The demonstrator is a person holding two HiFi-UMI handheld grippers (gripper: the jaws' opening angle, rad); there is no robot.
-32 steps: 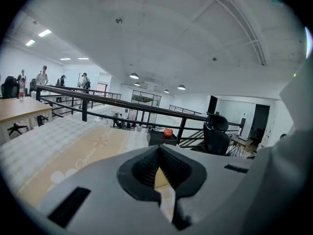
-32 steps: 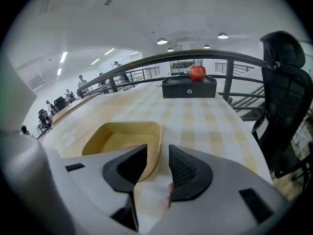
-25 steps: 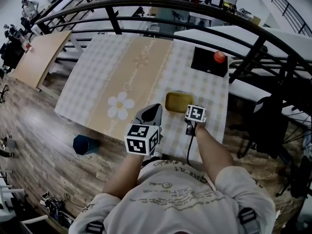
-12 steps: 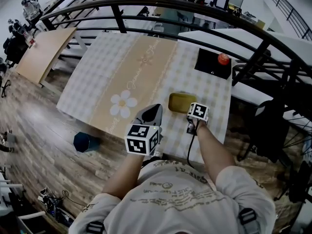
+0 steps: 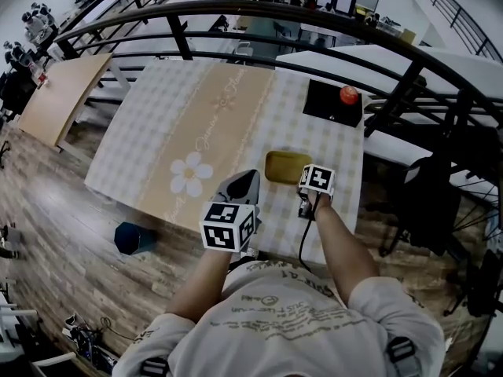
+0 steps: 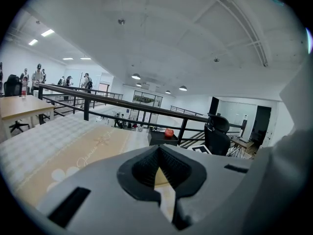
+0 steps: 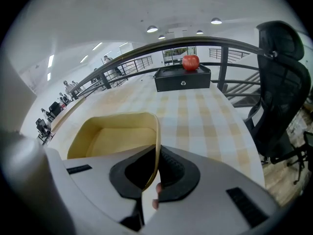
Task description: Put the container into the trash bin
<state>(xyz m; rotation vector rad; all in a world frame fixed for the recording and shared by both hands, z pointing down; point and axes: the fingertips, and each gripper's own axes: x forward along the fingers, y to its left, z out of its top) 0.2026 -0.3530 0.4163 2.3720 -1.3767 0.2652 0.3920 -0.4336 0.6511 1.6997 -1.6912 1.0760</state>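
A shallow yellow container [image 5: 287, 166] lies on the checked table [image 5: 196, 124], near its right front corner. My right gripper [image 5: 303, 188] is shut on the container's near right rim. In the right gripper view the thin rim of the container [image 7: 117, 133] runs down between the two dark pads of the right gripper [image 7: 154, 173]. My left gripper [image 5: 244, 183] hovers over the table's front edge, left of the container. It is shut with nothing in it, and its pads meet in the left gripper view [image 6: 157, 173]. The dark blue trash bin [image 5: 134, 237] stands on the wooden floor, left of the table.
At the table's far right corner is a black box [image 5: 330, 104] with a red apple [image 5: 348, 94] on it. A black railing [image 5: 236, 10] curves behind the table. A black office chair [image 7: 281, 82] stands to the right. A wooden table [image 5: 55, 93] is at the far left.
The right gripper has stayed at the container's near right rim and has risen a little. The left gripper has not moved. The head view has shifted slightly.
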